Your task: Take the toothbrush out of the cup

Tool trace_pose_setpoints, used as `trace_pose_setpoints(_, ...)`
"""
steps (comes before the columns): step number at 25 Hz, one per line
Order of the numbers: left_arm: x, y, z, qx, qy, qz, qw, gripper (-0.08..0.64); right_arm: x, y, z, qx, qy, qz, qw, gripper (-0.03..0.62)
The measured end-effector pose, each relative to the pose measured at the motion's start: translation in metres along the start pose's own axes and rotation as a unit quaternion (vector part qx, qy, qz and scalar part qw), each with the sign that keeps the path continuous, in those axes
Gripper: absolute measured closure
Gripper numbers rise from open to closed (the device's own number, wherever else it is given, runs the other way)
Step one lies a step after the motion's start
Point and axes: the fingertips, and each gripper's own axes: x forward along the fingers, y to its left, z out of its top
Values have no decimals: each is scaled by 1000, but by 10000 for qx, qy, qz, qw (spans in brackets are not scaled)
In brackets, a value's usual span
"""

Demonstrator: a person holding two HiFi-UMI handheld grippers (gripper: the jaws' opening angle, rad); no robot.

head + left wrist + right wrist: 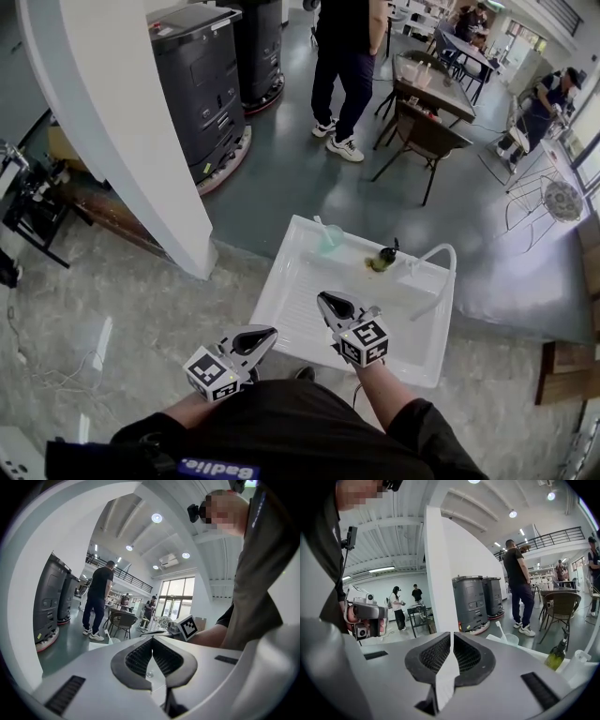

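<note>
White plastic is what I see first in the head view: the sink basin (281, 300) sits low on the floor, and the cup (331, 241) stands at its far-left corner with the toothbrush (321, 223) leaning out of it. A dark bottle (382, 257) stands along the far edge, near a white tap (438, 258) by the far-right corner. My right gripper (330, 302) hangs over the near part of the basin, well apart from the cup. My left gripper (260, 337) is off the near-left corner, over the floor.

In the left gripper view the left gripper (152, 641) has its ribbed pads closed tip to tip with nothing between them. Past them I see the right gripper's marker cube (188, 626), a standing person (98, 598) and a chair (121, 620).

In the right gripper view the right gripper (452, 635) is likewise closed and empty – its tips meet, with only a thin slit below them. The cup (512, 640) shows to the right of the jaws, apart from them, and the toothbrush (500, 630) stands tilted in it. The bottle (557, 656) is further right. A white pillar (440, 573) and grey machines (471, 603) stand behind.
</note>
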Motion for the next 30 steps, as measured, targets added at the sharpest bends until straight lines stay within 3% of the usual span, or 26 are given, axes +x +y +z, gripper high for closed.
trace_pose_setpoints(13,0,1,-2,10,105,55,9999,549,28,-17,-6,-167,104,-8,9998,580)
trace_pose_setpoints(25,-2,5,-5,3,154,146,9998,549,52,-47,-8,-784,338,-240,9961,578)
trace_pose_setpoints(30,-3,11,-4,-22,153,203,9997,549,64,-72,-26,-903,596,-417,9933,577)
